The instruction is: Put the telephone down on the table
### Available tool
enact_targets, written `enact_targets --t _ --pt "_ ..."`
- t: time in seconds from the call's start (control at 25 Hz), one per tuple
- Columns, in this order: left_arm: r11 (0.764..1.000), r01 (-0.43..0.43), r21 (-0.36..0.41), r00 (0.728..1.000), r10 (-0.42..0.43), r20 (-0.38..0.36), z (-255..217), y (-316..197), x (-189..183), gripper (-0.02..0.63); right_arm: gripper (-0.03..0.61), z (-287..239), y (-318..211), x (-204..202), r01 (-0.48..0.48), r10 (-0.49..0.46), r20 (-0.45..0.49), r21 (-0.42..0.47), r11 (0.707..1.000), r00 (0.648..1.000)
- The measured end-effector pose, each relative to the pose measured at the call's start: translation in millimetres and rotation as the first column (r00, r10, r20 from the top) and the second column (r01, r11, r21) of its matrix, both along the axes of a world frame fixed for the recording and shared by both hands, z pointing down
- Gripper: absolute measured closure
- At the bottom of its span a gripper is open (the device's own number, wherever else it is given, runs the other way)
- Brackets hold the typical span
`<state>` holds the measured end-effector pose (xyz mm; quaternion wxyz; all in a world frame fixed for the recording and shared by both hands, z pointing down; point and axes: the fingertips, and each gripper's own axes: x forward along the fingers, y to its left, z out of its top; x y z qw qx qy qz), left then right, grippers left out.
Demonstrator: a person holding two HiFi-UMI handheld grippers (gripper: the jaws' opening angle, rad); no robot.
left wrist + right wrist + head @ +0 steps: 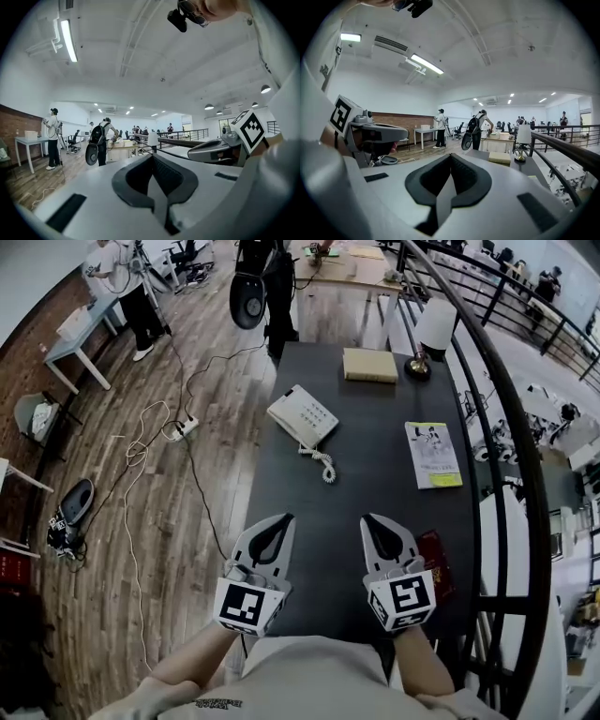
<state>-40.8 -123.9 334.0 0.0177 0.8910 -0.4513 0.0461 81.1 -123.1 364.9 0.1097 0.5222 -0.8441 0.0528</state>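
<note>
On the dark rectangular tabletop (375,493), the white corded telephone (302,416) lies at ten o'clock, the flat tan box (369,365) at twelve, the white-shaded brass lamp (433,326) at one and the yellow-edged paper booklet (432,454) at three. The left claw (281,521) and right claw (370,521) are at six.

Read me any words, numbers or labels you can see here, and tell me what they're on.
Nothing here reads as clear text.
Booklet: cover print too small to read.
Telephone: key markings too small to read.
Person's shirt: small print, blurred.
Left marker cube, right marker cube: black-and-white patterns, no words.
</note>
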Motion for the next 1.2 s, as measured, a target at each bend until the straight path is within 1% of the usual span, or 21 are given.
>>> enact_targets --t 0.12,0.2,0.28,0.36,0.48,0.72,0.8,0.96,1.2 --pt "1.000 0.002 0.001 1.000 -0.002 0.012 5 6 0 0.609 0.575 8 12 -5 -0.002 0.002 0.008 -0.005 1.000 1.000" --pt "1.000 0.002 0.019 0.999 -0.003 0.036 6 7 -1 0.609 0.577 8 16 -6 -0.005 0.005 0.011 0.008 1.000 1.000" --pt "1.000 0.008 0.025 0.998 -0.009 0.054 7 6 -3 0.609 0.577 5 17 -7 -0.007 0.007 -0.014 0.032 0.999 1.000" --pt "1.000 0.011 0.017 0.998 -0.012 0.054 7 4 -6 0.609 0.577 1 17 -11 -0.004 0.005 -0.028 0.049 0.999 1.000" --pt "1.000 0.008 0.001 0.998 -0.008 0.058 7 4 -7 0.609 0.577 -3 16 -16 0.007 -0.007 -0.010 0.063 0.998 1.000" --pt "1.000 0.005 -0.008 0.998 -0.005 0.066 8 6 -4 0.609 0.577 -9 19 -21 0.021 -0.021 -0.004 0.080 0.997 1.000" --pt "1.000 0.005 -0.016 0.998 -0.004 0.062 9 7 -2 0.609 0.577 -9 19 -21 0.022 -0.022 0.001 0.076 0.997 1.000" --pt "1.000 0.001 -0.003 0.998 0.000 0.062 10 7 -3 0.609 0.577 -5 20 -20 0.028 -0.027 -0.015 0.065 0.997 1.000" --pt "1.000 0.004 -0.028 0.998 -0.002 0.058 13 11 1 0.609 0.577 -4 24 -17 0.022 -0.021 -0.007 0.061 0.998 1.000"
